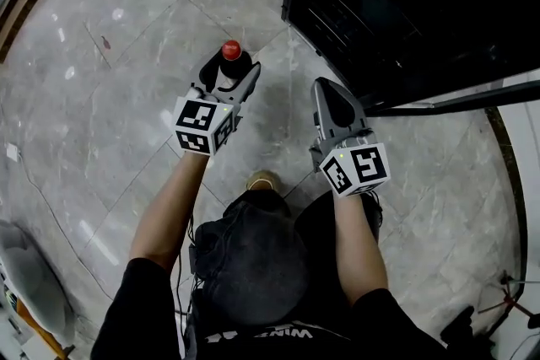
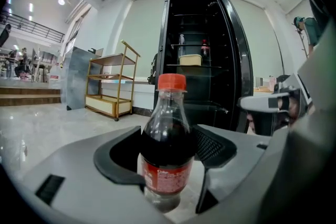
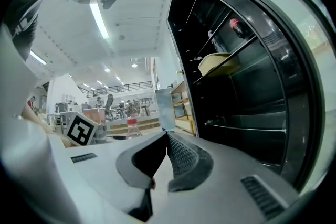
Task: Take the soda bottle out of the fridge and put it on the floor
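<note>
Soda bottle: It (image 2: 166,144) is out of the fridge (image 1: 396,4). It stands straight up with its red cap on top, low over the floor (image 1: 126,80), a little way left of the fridge's near corner.
Left hand: Your left hand-held gripper (image 1: 231,73) is pinching the bottle around its dark middle, one jaw on each side, just above the red label.
Right hand: Your right hand-held gripper (image 3: 167,139) has its jaws pressed together with nothing in them. It hangs beside the left one, close to the fridge.
Bottom of the bottle: You can't tell if it is touching the floor yet. The gripper body hides it.
How far along: Nearly done, I think. Only the setting down and the letting go are left.
Risk, tipping: If you let go while the bottom is in the air or leaning, the bottle could fall over and roll away.
Risk, knocking: If you pull back with the jaws only a little apart, one could catch the bottle and push it over.
Risk, slipping: The bottle is round and smooth, so a loose squeeze could let it slide down and bump the hard floor.
Risk, foot: Your shoe (image 1: 263,180) is close behind, so mind it as you stand up.
</note>
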